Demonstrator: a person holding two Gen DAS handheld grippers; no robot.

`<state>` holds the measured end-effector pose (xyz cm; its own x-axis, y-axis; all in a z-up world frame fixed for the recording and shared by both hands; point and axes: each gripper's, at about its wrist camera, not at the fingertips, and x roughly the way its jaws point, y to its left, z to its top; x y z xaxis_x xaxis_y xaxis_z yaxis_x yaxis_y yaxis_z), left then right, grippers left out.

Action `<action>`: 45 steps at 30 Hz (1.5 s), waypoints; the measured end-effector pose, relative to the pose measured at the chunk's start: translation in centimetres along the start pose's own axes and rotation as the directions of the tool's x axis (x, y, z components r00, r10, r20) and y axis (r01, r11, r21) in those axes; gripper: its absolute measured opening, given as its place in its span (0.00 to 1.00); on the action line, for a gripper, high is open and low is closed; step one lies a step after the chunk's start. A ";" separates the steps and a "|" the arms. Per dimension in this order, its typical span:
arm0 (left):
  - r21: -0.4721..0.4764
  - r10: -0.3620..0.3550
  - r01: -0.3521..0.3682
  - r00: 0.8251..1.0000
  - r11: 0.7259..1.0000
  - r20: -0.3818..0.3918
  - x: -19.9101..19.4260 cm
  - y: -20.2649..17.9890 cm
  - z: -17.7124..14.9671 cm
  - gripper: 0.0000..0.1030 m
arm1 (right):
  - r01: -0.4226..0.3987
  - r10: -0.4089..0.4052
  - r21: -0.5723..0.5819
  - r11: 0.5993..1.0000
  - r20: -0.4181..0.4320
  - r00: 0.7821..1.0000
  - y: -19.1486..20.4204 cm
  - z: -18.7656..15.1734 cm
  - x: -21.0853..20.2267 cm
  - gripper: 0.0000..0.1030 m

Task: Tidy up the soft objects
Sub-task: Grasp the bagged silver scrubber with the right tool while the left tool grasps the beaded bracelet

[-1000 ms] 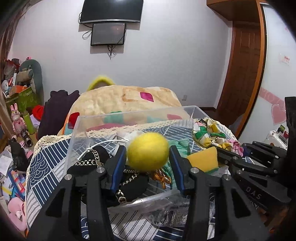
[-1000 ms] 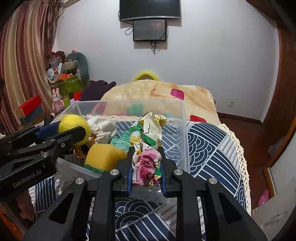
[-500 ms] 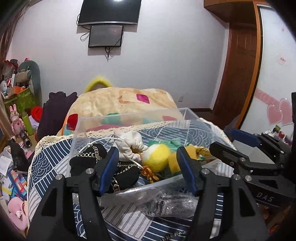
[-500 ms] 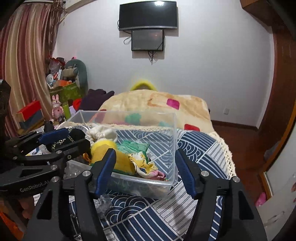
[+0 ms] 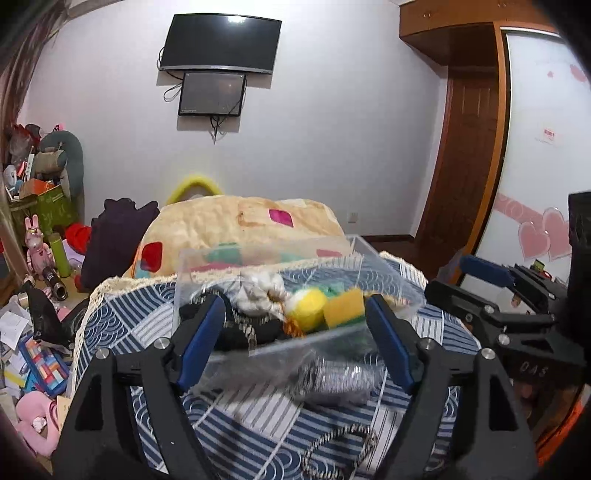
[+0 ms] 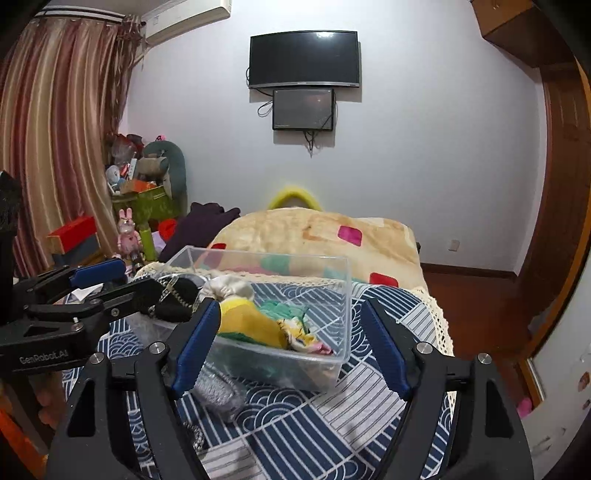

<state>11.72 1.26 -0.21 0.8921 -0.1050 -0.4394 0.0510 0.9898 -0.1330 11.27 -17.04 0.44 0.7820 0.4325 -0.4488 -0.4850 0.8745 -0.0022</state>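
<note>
Blue patterned bedding point(image 6: 332, 424) carried a clear plastic box point(image 6: 343, 295), placed centrally so both tools could reach it. Left to right inside lay a black item, a white pouch point(image 5: 258, 295), a yellow ball point(image 5: 308, 308), a sponge point(image 5: 343, 308) and a floral cloth point(image 6: 303, 338). The left gripper point(image 5: 295, 339) and right gripper point(image 6: 290, 343) had just been opening; both stood released and empty just short of the box. A greyish bundle point(image 5: 343, 376), possibly mesh, remained outside.

Soft, even indoor light fills the room, with a cool cast on the white wall point(image 6: 424, 147). A small glare spot sits on the television point(image 5: 236, 20). The clear box point(image 5: 280, 258) below it is smeared by motion blur in the left view. Fisheye bending curves the door point(image 5: 469, 158), and the corners go black.
</note>
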 end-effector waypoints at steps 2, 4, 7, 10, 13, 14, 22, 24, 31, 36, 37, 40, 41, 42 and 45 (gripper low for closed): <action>0.006 0.005 -0.005 1.000 1.000 -0.016 -0.1 0.1 -0.9 0.78 | -0.008 0.008 -0.003 1.000 -0.008 1.000 0.1 -0.4 0.0 0.74; 0.004 0.002 -0.002 0.999 1.000 -0.044 0.0 0.3 -1.9 0.78 | -0.016 0.016 -0.003 1.000 -0.020 1.000 0.2 -1.0 0.1 0.74; -0.007 -0.007 0.006 0.995 1.000 -0.101 0.5 0.6 -3.6 0.78 | -0.028 0.028 -0.002 1.000 -0.047 0.999 0.6 -1.8 0.3 0.74; -0.008 0.005 -0.006 0.990 1.000 -0.144 1.1 0.9 -5.3 0.77 | -0.037 0.037 -0.001 0.999 -0.078 0.996 0.9 -2.8 0.9 0.74; -0.027 -0.012 0.007 0.981 1.000 -0.192 1.6 1.2 -6.9 0.74 | -0.051 0.051 0.003 0.999 -0.109 0.993 1.2 -3.5 1.4 0.74; -0.035 -0.024 0.018 0.978 0.999 -0.208 1.9 1.2 -7.3 0.68 | -0.053 0.053 0.003 0.999 -0.116 0.992 1.4 -3.7 1.4 0.74; -0.085 -0.113 0.093 0.951 0.992 -0.288 3.2 1.4 -10.0 0.44 | -0.096 0.090 -0.024 0.995 -0.179 0.980 3.2 -5.3 3.0 0.74; -0.095 -0.123 0.100 0.951 0.991 -0.284 3.1 1.5 -10.5 0.38 | -0.103 0.095 -0.031 0.994 -0.195 0.976 3.6 -5.5 3.6 0.74; -0.087 -0.139 0.120 0.952 0.989 -0.271 2.2 1.0 -11.2 0.18 | -0.127 0.118 -0.023 0.992 -0.234 0.965 4.2 -5.9 5.7 0.74; -0.061 -0.115 0.102 0.956 0.993 -0.269 1.6 0.1 -11.7 0.09 | -0.153 0.146 -0.009 0.988 -0.260 0.955 4.7 -5.9 6.8 0.69; -0.058 -0.111 0.099 0.957 0.993 -0.268 1.5 0.1 -11.8 0.08 | -0.155 0.148 -0.007 0.988 -0.260 0.954 4.7 -6.1 6.8 0.67; -0.061 -0.101 0.088 0.959 0.994 -0.266 1.3 0.1 -11.9 0.07 | -0.174 0.164 -0.011 0.985 -0.267 0.950 4.8 -6.6 6.4 0.46; -0.064 -0.098 0.084 0.959 0.994 -0.265 1.2 0.1 -11.9 0.06 | -0.172 0.162 -0.015 0.985 -0.269 0.949 4.8 -6.6 6.4 0.40; -0.065 -0.094 0.079 0.960 0.995 -0.264 1.1 0.1 -11.9 0.06 | -0.170 0.158 -0.020 0.985 -0.267 0.950 4.7 -6.7 6.2 0.37; -0.065 -0.074 0.059 0.965 0.996 -0.251 0.6 0.4 -11.7 0.06 | -0.167 0.156 -0.022 0.986 -0.253 0.955 4.4 -6.7 5.6 0.30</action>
<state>7.04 0.43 -10.91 0.7445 -0.1983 -0.6375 0.0744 0.9736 -0.2160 10.93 -12.25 -8.07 0.5721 0.4938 -0.6549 -0.6172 0.7850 0.0528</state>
